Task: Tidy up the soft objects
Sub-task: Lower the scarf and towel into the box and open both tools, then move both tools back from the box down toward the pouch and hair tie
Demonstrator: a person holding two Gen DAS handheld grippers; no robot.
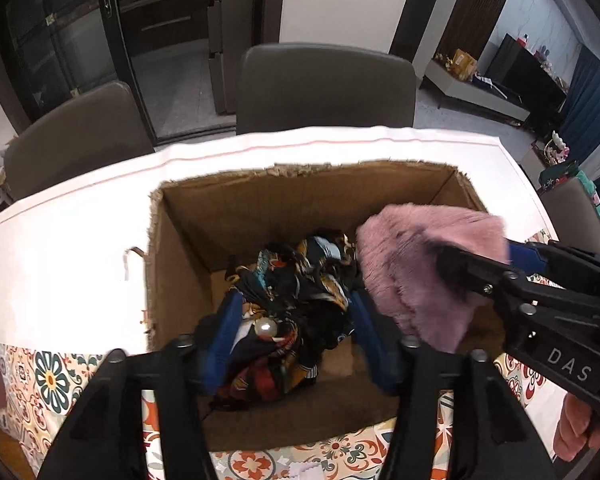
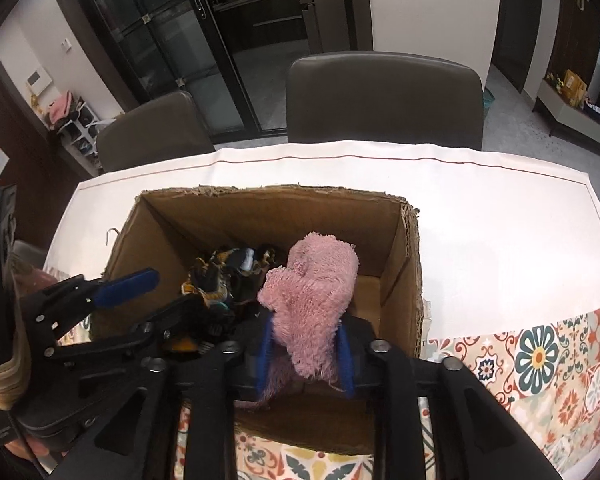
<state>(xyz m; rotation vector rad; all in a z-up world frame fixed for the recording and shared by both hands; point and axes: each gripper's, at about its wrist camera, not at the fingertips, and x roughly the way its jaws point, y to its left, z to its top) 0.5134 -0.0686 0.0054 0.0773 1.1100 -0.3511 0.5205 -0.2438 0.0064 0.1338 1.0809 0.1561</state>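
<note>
1. Pink fuzzy cloth [image 2: 312,300] was pinched between the blue pads of the right gripper [image 2: 306,354], bunched up and hanging over the open top of the cardboard box [image 2: 408,280], right half of it. In the left wrist view the same pink cloth [image 1: 420,272] sat above the box's right side, with the right gripper [image 1: 476,264] coming in from the right.
2. Patterned scarf [image 1: 288,312], dark with orange, yellow and teal print, lay crumpled inside the box [image 1: 180,264], left of the pink cloth. A pearl-like bead [image 1: 266,326] showed on it near the front.
3. Left gripper [image 1: 296,340] was spread, blue pads on either side of the scarf bundle, down inside the box. Pads looked close to the fabric; contact could not be told. From the right wrist view the left gripper [image 2: 172,300] entered from the left, one blue pad up over the box's left wall, the other finger low by the scarf [image 2: 224,272].
4. Box stood on the desk [image 2: 500,220], on a white cloth with a thin red line near the far edge. A floral tiled tablecloth [image 2: 540,360] showed nearer the camera.
5. Two grey-brown chairs [image 2: 384,100] stood at the far side of the desk, with dark glass doors behind them.
</note>
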